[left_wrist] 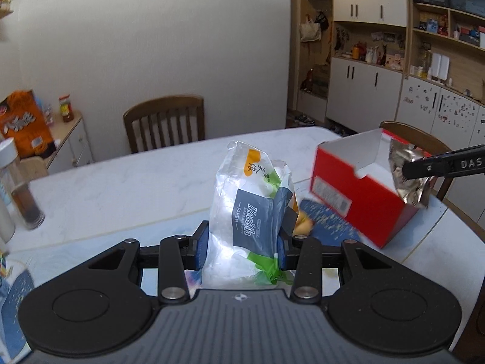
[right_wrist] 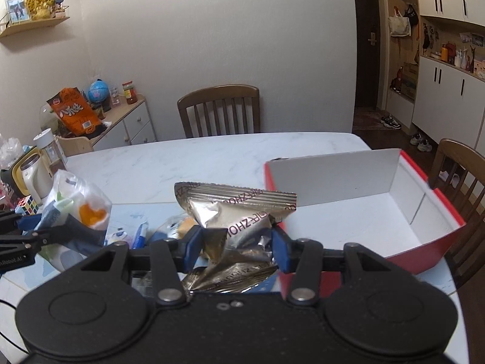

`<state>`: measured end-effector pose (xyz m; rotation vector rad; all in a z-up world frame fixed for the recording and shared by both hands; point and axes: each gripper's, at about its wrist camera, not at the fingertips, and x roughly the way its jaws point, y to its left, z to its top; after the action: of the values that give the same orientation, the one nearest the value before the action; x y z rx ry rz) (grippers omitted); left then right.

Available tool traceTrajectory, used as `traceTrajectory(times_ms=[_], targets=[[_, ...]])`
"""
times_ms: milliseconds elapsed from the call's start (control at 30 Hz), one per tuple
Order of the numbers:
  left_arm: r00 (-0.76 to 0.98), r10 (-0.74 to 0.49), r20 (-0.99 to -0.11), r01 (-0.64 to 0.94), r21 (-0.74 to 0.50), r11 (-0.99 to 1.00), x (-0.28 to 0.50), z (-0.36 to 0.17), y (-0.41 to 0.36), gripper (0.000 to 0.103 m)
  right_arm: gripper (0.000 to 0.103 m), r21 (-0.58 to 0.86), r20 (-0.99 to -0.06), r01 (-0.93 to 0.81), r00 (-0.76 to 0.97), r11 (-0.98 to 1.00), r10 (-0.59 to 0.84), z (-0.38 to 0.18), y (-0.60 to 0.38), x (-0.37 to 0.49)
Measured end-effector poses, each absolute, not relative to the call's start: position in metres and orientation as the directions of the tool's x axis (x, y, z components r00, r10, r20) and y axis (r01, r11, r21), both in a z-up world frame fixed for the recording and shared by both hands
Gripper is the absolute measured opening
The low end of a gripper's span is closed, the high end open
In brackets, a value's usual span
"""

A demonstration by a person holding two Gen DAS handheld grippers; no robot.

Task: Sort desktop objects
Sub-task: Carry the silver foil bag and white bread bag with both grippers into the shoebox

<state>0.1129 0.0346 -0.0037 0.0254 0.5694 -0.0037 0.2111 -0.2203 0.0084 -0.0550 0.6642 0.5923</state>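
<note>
My left gripper is shut on a clear tissue pack printed "Health Paper" and holds it upright above the table. My right gripper is shut on a crumpled silver foil packet, held just left of the open red box with a white inside. In the left wrist view the foil packet hangs from the right gripper over the red box's near right corner. In the right wrist view the tissue pack and left gripper are at the left.
A white marble table carries a blue mat with small items, a Rubik's cube, a white jug and a bottle at the left. Wooden chairs stand behind and at the right.
</note>
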Motion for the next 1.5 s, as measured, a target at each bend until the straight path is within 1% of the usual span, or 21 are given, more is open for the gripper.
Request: traceTrajectory(times_ms=[333, 433, 600, 800, 1067, 1367, 1500], targets=[[0.851, -0.058, -0.522, 0.074, 0.011, 0.997, 0.140, 0.009, -0.025, 0.040, 0.048, 0.135, -0.584, -0.534, 0.637, 0.834, 0.503, 0.014, -0.265, 0.237], [0.841, -0.088, -0.534, 0.094, -0.014, 0.995, 0.151, 0.007, -0.040, 0.040, 0.048, 0.131, -0.591, -0.537, 0.632, 0.833, 0.501, 0.013, -0.275, 0.244], [0.816, -0.154, -0.557, 0.122, -0.094, 0.988, 0.172, 0.002, -0.058, 0.040, 0.048, 0.135, -0.606, -0.536, 0.621, 0.834, 0.497, 0.009, -0.288, 0.256], [0.799, -0.201, -0.567, 0.165, -0.114, 0.980, 0.193, 0.004, -0.081, 0.040, 0.048, 0.126, -0.606, -0.546, 0.618, 0.828, 0.500, 0.010, -0.302, 0.272], [0.780, -0.235, -0.579, 0.188, -0.142, 0.972, 0.225, 0.007, -0.105, 0.040, 0.048, 0.099, -0.602, -0.557, 0.626, 0.825, 0.495, 0.014, -0.312, 0.294], [0.748, -0.264, -0.609, 0.194, -0.180, 0.964, 0.258, -0.003, -0.125, 0.040, 0.048, 0.068, -0.629, -0.549, 0.625, 0.833, 0.463, 0.003, -0.320, 0.318], [0.733, -0.265, -0.626, 0.197, -0.177, 0.964, 0.275, -0.009, -0.133, 0.040, 0.048, 0.062, -0.653, -0.541, 0.614, 0.839, 0.444, -0.008, -0.325, 0.333]])
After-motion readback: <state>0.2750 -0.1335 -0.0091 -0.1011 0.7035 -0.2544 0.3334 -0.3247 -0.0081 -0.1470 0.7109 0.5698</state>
